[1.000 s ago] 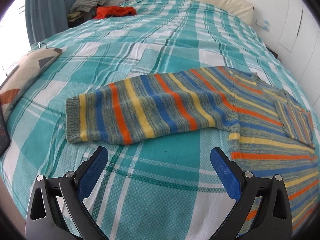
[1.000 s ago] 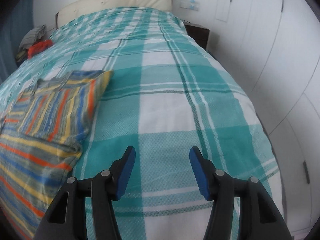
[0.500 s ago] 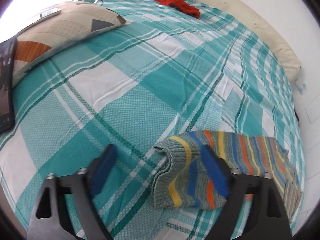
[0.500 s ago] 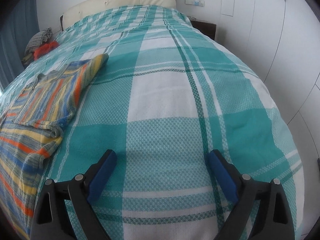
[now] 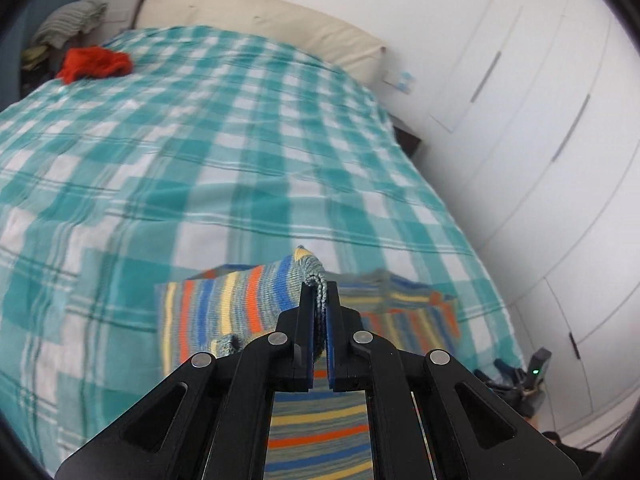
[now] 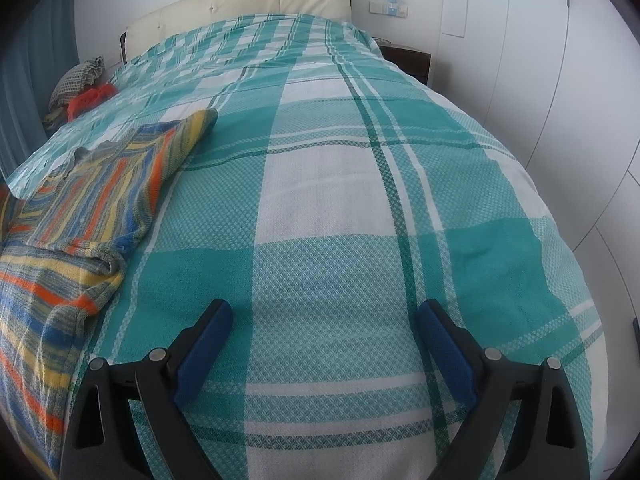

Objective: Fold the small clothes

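Since half a second ago the sleeve cuff [image 5: 314,276] has been clamped between the closed jaws of the left tool [image 5: 319,320] and lifted off the bed [image 5: 200,140], so the sleeve fold is judged to be under way. The striped sweater [image 6: 92,200] is spread at the bed's left side, while the right tool [image 6: 324,344] is held wide open and empty over bare bedspread.

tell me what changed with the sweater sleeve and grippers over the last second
The left gripper went from open to shut on the striped sweater sleeve cuff and has lifted it over the body. The right gripper opened wider, still empty over the plaid bedspread.
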